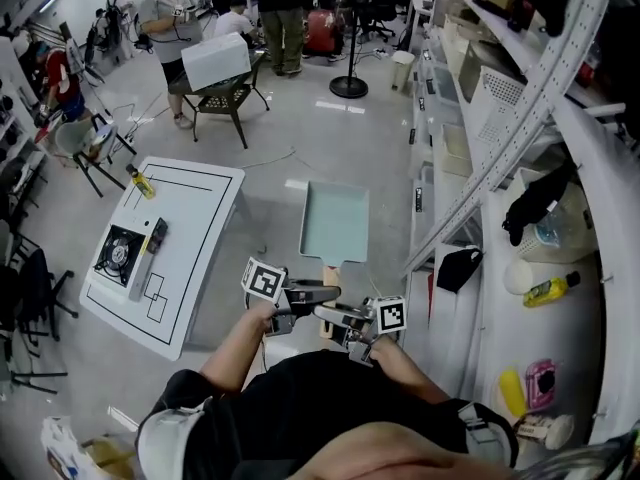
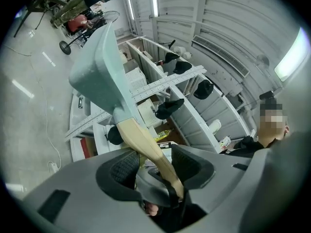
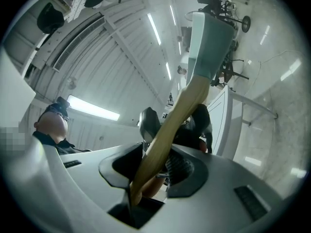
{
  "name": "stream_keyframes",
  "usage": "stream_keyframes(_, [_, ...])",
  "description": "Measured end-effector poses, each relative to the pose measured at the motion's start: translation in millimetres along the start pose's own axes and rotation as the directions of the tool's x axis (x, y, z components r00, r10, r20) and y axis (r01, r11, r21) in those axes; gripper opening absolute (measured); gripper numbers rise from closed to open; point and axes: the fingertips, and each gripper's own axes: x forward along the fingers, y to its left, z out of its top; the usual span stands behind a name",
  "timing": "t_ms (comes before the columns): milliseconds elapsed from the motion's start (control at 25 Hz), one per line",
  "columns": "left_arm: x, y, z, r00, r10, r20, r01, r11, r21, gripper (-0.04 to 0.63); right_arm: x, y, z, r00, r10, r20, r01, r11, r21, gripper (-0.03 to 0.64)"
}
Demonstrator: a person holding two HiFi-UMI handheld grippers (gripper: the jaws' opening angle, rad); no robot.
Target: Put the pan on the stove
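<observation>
A square pale green pan point(image 1: 334, 223) with a wooden handle point(image 1: 331, 274) hangs level over the grey floor, right of a white table point(image 1: 190, 223). On that table's left part lies a small black burner point(image 1: 120, 252). My left gripper point(image 1: 318, 294) and right gripper point(image 1: 332, 314) both hold the handle's near end, close to my body. In the left gripper view the handle point(image 2: 141, 140) runs between the jaws of the left gripper point(image 2: 155, 166) up to the pan point(image 2: 97, 72). In the right gripper view the right gripper point(image 3: 155, 165) clamps the handle point(image 3: 175, 115) below the pan point(image 3: 206, 42).
White shelving point(image 1: 520, 298) runs along the right, with a yellow bottle point(image 1: 550, 288) and dark cloths. A yellow bottle point(image 1: 140, 181) lies on the white table's far corner. Farther off stand people, a small table with a white box point(image 1: 215, 63) and a floor stand point(image 1: 348, 86).
</observation>
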Motion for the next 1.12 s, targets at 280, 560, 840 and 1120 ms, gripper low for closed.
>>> stream_keyframes(280, [9,23,32,0.998,0.063,0.008,-0.063,0.996,0.061,0.21,-8,-16,30,1.0,0.014,-0.003,-0.014,0.999,0.05,0.158])
stream_keyframes(560, [2,35,52,0.997,0.071,0.013,-0.072,0.996,0.061,0.21,2,-27,51,1.0,0.03,0.007,-0.03,0.999,0.018,0.16])
stream_keyframes(840, [-3,51,72,1.0,0.02,0.019,-0.02,1.0,0.023,0.21,11,-46,72,1.0,0.009,0.017,-0.009,1.0,0.006,0.16])
stream_keyframes(1120, [-15,67,101,1.0,-0.022,0.011,0.022,1.0,-0.003,0.21,30,-67,99,0.999,-0.016,0.041,0.015,1.0,0.023,0.16])
